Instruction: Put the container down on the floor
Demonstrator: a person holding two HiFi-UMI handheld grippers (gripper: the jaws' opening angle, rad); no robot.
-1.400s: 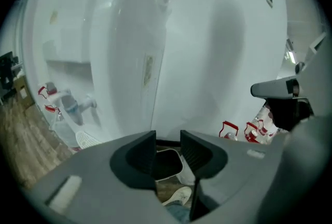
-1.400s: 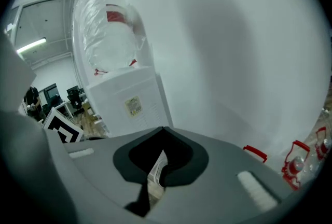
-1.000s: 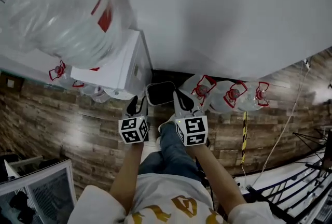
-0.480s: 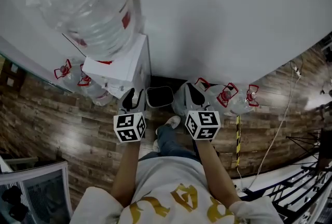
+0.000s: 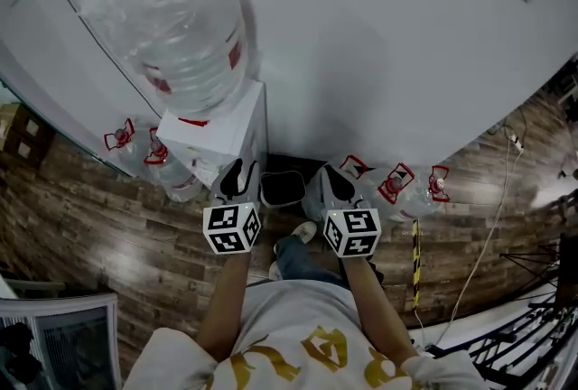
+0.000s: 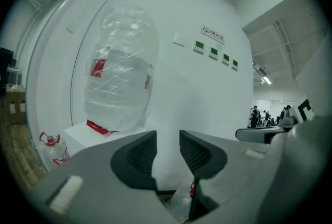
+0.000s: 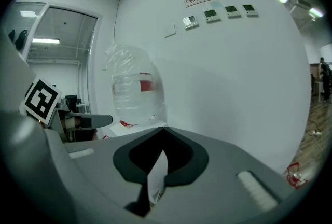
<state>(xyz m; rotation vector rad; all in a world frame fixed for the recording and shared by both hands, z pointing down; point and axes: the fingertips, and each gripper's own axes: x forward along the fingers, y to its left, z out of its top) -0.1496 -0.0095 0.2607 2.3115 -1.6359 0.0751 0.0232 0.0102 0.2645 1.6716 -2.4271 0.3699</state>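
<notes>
A dark, open-topped container [image 5: 281,190] sits on the wood floor against the white wall, right in front of the person's shoe. My left gripper [image 5: 237,173] hovers above its left side, the jaws a small gap apart and empty [image 6: 167,148]. My right gripper [image 5: 334,181] hovers above the container's right side with its jaws closed tip to tip on nothing [image 7: 163,132]. Both grippers point level at the wall, so neither gripper view shows the container.
A white water dispenser [image 5: 221,131] carries a big plastic-wrapped jug [image 5: 185,27] just left of the container. Water bottles with red handles lie along the wall at the right [image 5: 397,182] and the left [image 5: 135,140]. A yellow-black strip [image 5: 415,244] and a cable cross the floor.
The head view has shifted, so the dispenser and jug now sit further right and lower in view. Both grippers stay side by side over the container, which has not moved.
</notes>
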